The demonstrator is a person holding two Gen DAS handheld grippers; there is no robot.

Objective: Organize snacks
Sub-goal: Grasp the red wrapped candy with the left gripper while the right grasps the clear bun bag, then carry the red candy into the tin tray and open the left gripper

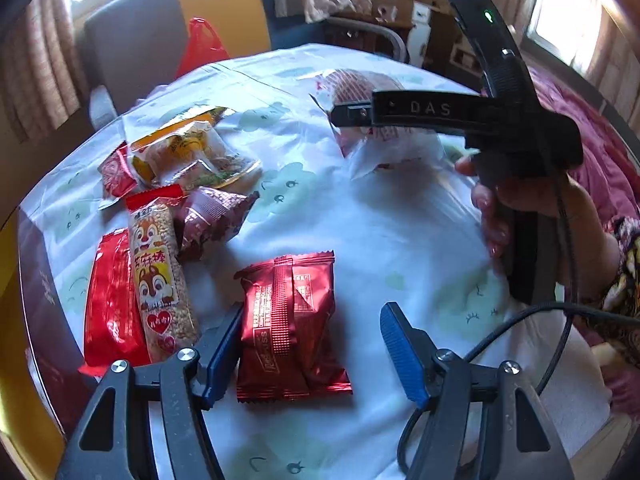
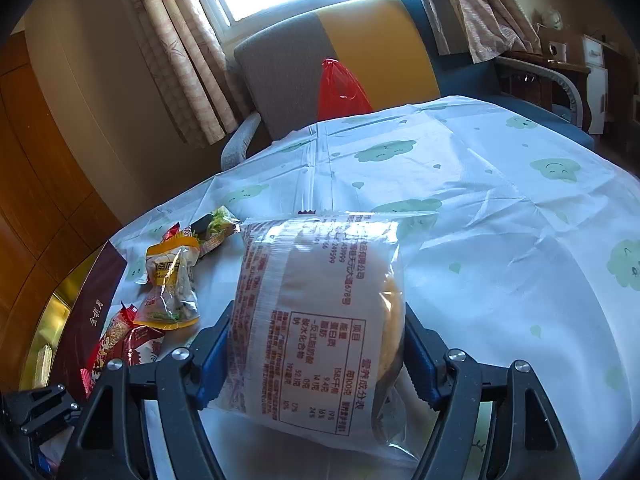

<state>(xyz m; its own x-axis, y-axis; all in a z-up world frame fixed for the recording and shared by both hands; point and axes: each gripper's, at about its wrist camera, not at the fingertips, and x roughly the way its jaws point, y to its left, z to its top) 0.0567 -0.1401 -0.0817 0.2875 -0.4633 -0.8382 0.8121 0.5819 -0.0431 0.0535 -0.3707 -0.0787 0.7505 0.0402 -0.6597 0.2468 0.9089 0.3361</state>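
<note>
Bread packet (image 2: 320,312) clamped in right tool (image 2: 316,356)

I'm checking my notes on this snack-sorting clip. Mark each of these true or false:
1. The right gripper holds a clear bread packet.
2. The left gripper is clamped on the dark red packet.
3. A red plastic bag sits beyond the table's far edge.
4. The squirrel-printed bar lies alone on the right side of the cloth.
1. True: the right gripper has its fingers pressed on the clear bread packet.
2. False: the left gripper is open; the dark red packet lies between its fingers.
3. True: the red plastic bag is there.
4. False: the squirrel-printed bar lies left among other snacks.
</note>
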